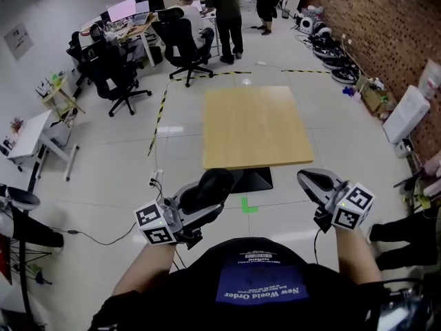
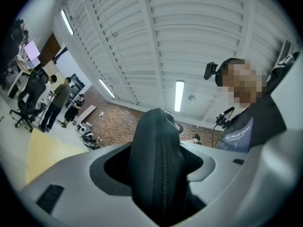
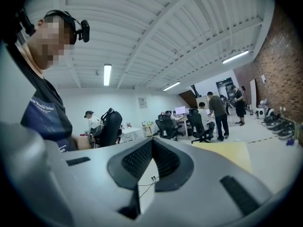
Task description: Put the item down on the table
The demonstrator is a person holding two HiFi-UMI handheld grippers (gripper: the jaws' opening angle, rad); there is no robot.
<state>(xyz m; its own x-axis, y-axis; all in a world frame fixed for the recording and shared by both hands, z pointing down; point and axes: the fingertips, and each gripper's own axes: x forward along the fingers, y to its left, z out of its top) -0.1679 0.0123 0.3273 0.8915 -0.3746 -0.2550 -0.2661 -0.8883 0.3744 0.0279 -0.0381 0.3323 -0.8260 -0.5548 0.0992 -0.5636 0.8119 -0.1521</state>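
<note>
A black zippered pouch (image 1: 211,187) sits between the jaws of my left gripper (image 1: 205,200), held in the air just short of the table's near edge. In the left gripper view the pouch (image 2: 161,164) fills the gap between the jaws, zipper facing the camera. The bare square wooden table (image 1: 255,126) stands ahead. My right gripper (image 1: 314,181) hovers near the table's front right corner, shut and empty. In the right gripper view its jaws (image 3: 150,144) meet at the tips, with the table top (image 3: 227,152) beyond.
Black office chairs (image 1: 182,43) and desks stand at the back left, with people (image 1: 226,16) beside them. Yellow-black tape (image 1: 160,112) runs along the floor left of the table. Gear lines the brick wall (image 1: 372,19) on the right. A white side table (image 1: 31,133) stands at the left.
</note>
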